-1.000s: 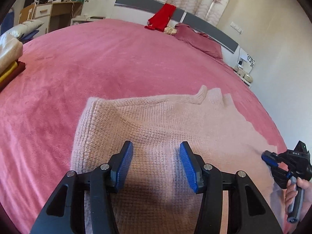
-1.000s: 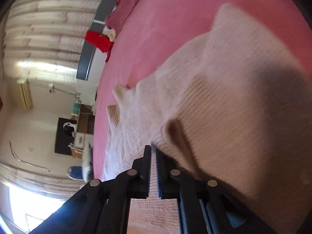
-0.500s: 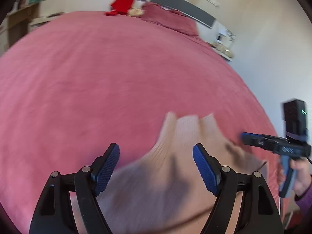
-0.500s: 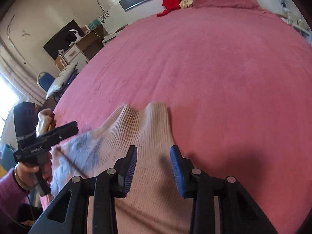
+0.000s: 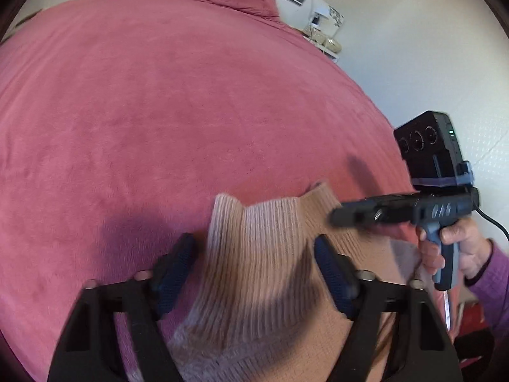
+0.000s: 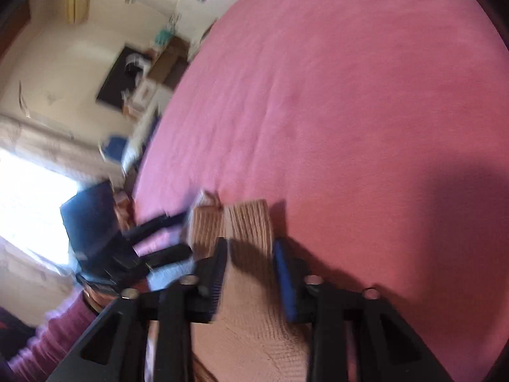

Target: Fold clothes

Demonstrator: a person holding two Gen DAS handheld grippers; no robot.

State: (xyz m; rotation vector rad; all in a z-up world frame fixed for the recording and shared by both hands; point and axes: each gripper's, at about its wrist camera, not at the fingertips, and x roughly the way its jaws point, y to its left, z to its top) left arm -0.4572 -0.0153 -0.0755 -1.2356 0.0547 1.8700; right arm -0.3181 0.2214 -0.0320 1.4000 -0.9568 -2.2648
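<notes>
Lying bunched on the pink bedspread (image 5: 159, 111), a beige (ribbed-knit) sweater (image 5: 270, 254).

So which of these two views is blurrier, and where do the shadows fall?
Right wrist view: heavily smeared, worst on the room at left, window blown out, dark shadow on the bedspread at right. Left wrist view: sharper, slight blur on the sweater, shadow bands across it and left of it.

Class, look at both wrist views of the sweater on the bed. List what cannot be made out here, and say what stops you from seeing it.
- Sweater body and sleeves: cut off by the bottom edge and hidden by the left gripper, left view.
- Whether either gripper's pads press the knit: motion blur, both views.
- Right gripper opening: seen side-on, left view.
- Furniture by the window: blurred, right view.
- Bedside items: too small, left view.
</notes>
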